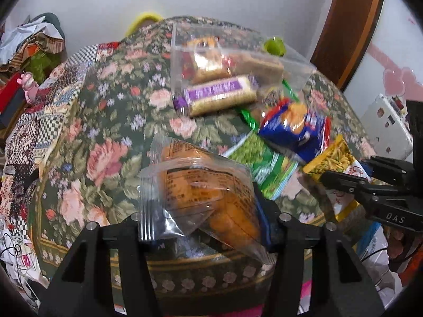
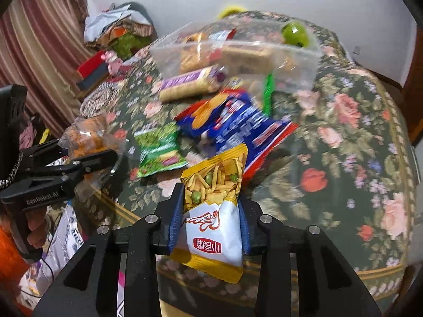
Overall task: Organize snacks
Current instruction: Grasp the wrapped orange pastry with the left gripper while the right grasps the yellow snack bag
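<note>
My left gripper [image 1: 201, 219] is shut on a clear packet of orange snacks [image 1: 201, 192], held just above the near edge of the floral-clothed table [image 1: 111, 121]. In the right wrist view that gripper [image 2: 90, 155] shows at the left with the packet [image 2: 87, 134]. My right gripper [image 2: 210, 200] is shut on a yellow and white snack packet [image 2: 214, 206], its blue pads [image 2: 175, 219] pressing both sides. The same packet [image 1: 333, 158] and gripper [image 1: 343, 182] show at the right of the left wrist view.
A clear plastic box [image 1: 182, 60] at the back holds snack bars, with a purple biscuit pack [image 1: 219, 95] at its front. A blue packet [image 1: 296, 126] and a green packet [image 1: 259, 163] lie mid-table. A green round thing [image 1: 276, 46] sits behind. Clutter lies left of the table.
</note>
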Action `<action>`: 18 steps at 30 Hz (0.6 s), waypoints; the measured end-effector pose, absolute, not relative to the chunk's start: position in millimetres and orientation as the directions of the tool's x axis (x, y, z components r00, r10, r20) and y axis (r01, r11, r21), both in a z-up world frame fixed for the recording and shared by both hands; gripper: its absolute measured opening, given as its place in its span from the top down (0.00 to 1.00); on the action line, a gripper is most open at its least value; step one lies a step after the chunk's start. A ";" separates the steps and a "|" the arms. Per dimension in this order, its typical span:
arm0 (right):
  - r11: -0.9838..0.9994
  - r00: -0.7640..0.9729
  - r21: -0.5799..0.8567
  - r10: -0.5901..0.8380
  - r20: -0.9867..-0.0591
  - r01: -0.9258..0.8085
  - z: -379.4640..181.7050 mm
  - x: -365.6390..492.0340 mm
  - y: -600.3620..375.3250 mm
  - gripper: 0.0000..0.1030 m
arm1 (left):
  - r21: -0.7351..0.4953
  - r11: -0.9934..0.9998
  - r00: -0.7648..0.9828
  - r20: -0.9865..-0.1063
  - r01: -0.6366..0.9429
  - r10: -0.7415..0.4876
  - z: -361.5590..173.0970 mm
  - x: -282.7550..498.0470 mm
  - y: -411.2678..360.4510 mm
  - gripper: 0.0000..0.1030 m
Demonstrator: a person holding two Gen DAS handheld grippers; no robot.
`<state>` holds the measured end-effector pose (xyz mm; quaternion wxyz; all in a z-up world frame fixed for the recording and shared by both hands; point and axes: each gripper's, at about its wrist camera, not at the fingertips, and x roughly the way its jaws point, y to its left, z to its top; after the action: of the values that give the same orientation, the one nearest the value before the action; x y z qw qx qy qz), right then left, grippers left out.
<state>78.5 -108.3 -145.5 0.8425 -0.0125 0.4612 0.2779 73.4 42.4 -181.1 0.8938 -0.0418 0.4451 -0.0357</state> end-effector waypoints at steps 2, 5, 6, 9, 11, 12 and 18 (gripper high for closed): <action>0.854 0.444 0.235 0.455 -0.772 -0.465 -135.7 80.4 -118.1 0.68 | -0.107 0.994 0.621 -0.777 0.027 -0.101 -170.7 74.7 42.1 0.47; 0.863 0.480 0.238 0.455 -0.750 -0.446 -120.8 84.0 -129.5 0.68 | -0.111 0.993 0.651 -0.752 0.030 -0.104 -154.9 77.8 41.2 0.47; 0.865 0.493 0.237 0.455 -0.742 -0.441 -115.5 85.8 -133.1 0.68 | -0.111 0.993 0.657 -0.747 0.032 -0.104 -151.4 78.8 40.3 0.47; 0.873 0.529 0.226 0.448 -0.720 -0.432 -102.6 93.8 -136.8 0.68 | -0.106 0.994 0.679 -0.728 0.031 -0.099 -138.7 85.6 39.5 0.47; 0.877 0.550 0.220 0.445 -0.706 -0.428 -94.4 100.5 -137.3 0.68 | -0.105 0.994 0.693 -0.714 0.031 -0.097 -129.9 91.8 39.6 0.47; 0.878 0.560 0.218 0.446 -0.698 -0.426 -89.8 104.2 -137.1 0.68 | -0.105 0.994 0.701 -0.707 0.030 -0.096 -125.9 94.2 39.5 0.47; 0.883 0.615 0.202 0.444 -0.651 -0.423 -66.0 130.1 -135.9 0.68 | -0.109 0.994 0.741 -0.665 0.028 -0.094 -101.0 116.3 42.4 0.47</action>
<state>130.1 -135.9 -66.0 0.8986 0.0139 0.3662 0.2413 116.3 42.4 -101.0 0.9319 -0.0459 0.3583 -0.0325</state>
